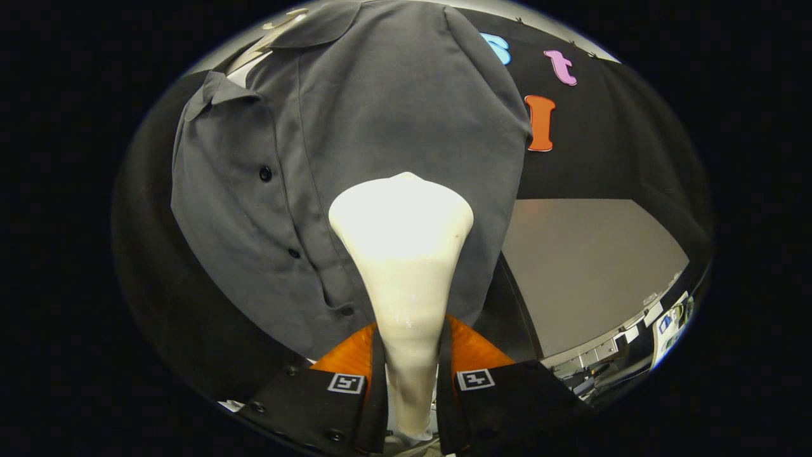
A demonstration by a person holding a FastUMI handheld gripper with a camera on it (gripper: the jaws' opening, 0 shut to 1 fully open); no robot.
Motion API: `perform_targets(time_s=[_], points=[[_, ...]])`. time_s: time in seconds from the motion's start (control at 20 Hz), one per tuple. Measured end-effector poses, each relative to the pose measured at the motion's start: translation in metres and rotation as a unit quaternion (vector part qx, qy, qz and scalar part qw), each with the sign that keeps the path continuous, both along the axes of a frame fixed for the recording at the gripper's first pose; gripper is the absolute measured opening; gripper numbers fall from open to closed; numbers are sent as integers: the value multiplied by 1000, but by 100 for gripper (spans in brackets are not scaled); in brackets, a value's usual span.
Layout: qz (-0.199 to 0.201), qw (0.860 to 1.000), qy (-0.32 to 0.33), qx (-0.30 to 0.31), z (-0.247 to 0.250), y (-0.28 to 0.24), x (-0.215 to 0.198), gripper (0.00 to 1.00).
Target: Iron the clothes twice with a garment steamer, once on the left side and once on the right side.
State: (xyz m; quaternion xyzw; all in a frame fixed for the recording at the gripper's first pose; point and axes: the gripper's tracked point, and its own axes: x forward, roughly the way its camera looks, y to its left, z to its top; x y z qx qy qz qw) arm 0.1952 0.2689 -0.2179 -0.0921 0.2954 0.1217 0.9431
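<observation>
The garment steamer [406, 266] looks like smooth, glossy plastic, cream-white, with a bright sheen across its wide head and small wet-looking highlights down its narrow neck. The gripper [411, 374] grips that neck, a finger pressed to each side; its fingers [355, 381] look like hard matt plastic, with small screw heads and a printed square marker on each. The shirt [355, 146] is grey woven cloth, matt and soft, with fine stitched seams, faint creases and small shiny dark buttons [265, 172] that look like plastic. The hanger [266, 38] at its collar is pale and smooth. The wall [609, 146] behind is matt black cloth.
</observation>
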Motion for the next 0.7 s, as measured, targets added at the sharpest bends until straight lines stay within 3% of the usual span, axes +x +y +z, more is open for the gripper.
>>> perform_targets(time_s=[0.7], points=[[-15, 998, 49, -22, -64, -19, -2, 39]])
